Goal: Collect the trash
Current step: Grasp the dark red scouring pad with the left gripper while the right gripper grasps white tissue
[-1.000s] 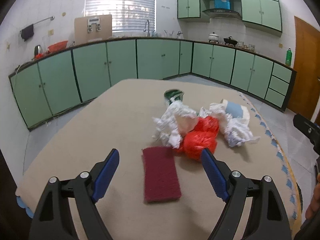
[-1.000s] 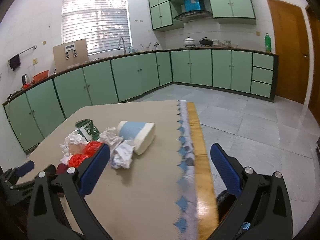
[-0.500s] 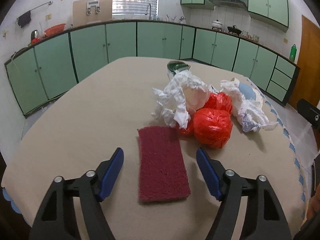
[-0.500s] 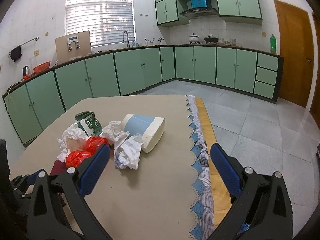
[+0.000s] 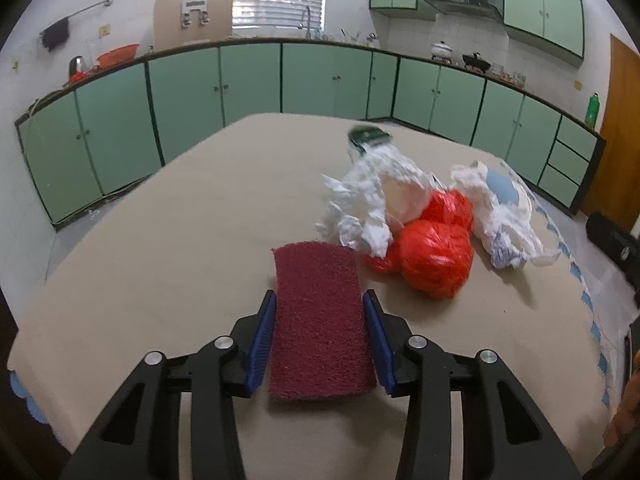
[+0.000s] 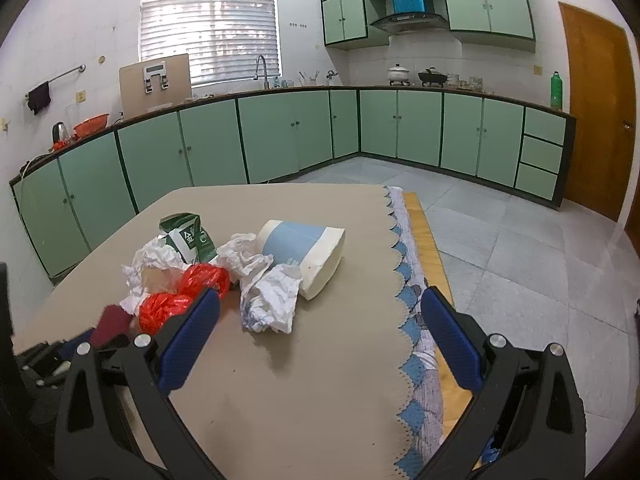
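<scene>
A maroon scouring pad (image 5: 320, 320) lies flat on the beige table (image 5: 160, 240). My left gripper (image 5: 320, 296) straddles it. Its jaws are closing and the blue pads touch the pad's two long edges. Just beyond lies a trash heap: red plastic bags (image 5: 436, 260), crumpled white paper (image 5: 368, 200), a green carton (image 5: 368, 136) and a white and blue cup (image 5: 504, 188) on its side. My right gripper (image 6: 320, 300) hovers open over the table's right part with nothing between its fingers. The heap (image 6: 272, 300) sits ahead of it to the left, and the scouring pad (image 6: 110, 320) shows at far left.
The tablecloth's blue scalloped edge (image 6: 404, 312) runs along the right side, with tiled floor (image 6: 520, 260) beyond. Green kitchen cabinets (image 6: 280, 136) line the far walls and a wooden door (image 6: 596, 120) stands at right.
The left gripper's jaws came in from wide apart to the sides of the scouring pad, which now sits between the fingers. The right gripper drifted slightly nearer the heap and stayed open.
</scene>
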`<action>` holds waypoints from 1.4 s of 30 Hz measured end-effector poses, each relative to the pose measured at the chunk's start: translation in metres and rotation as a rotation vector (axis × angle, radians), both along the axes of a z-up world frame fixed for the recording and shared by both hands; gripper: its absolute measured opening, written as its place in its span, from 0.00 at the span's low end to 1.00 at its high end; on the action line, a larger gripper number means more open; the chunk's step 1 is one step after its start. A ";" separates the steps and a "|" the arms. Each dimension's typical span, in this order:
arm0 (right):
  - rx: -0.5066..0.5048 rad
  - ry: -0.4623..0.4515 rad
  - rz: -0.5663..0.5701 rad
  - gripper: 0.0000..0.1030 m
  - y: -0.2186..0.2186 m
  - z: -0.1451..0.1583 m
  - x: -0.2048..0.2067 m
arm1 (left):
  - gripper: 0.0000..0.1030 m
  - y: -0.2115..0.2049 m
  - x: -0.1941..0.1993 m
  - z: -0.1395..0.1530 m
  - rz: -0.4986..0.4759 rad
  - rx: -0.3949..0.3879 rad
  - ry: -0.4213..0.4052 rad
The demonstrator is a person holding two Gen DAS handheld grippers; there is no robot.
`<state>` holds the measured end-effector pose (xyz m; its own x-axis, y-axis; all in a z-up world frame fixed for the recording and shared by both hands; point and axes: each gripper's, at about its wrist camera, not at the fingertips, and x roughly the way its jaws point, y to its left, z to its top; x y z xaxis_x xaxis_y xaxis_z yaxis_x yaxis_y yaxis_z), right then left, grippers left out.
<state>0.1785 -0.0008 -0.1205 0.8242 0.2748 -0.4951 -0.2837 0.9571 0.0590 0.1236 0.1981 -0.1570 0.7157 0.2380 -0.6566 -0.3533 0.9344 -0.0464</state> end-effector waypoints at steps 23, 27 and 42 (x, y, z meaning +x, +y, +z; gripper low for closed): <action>-0.073 0.172 0.043 0.74 0.042 -0.023 0.046 | 0.42 0.014 0.023 0.033 0.043 0.012 -0.104; -0.100 0.234 0.045 0.59 0.047 -0.031 0.056 | 0.42 0.017 0.025 0.031 0.045 0.005 -0.104; -0.080 0.191 0.155 0.12 0.052 -0.014 0.032 | 0.42 0.013 0.015 0.039 0.042 0.025 -0.120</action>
<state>0.2108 0.0514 -0.1347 0.6651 0.3443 -0.6627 -0.4179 0.9070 0.0517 0.1381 0.2113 -0.1179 0.7781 0.2848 -0.5599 -0.3854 0.9203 -0.0676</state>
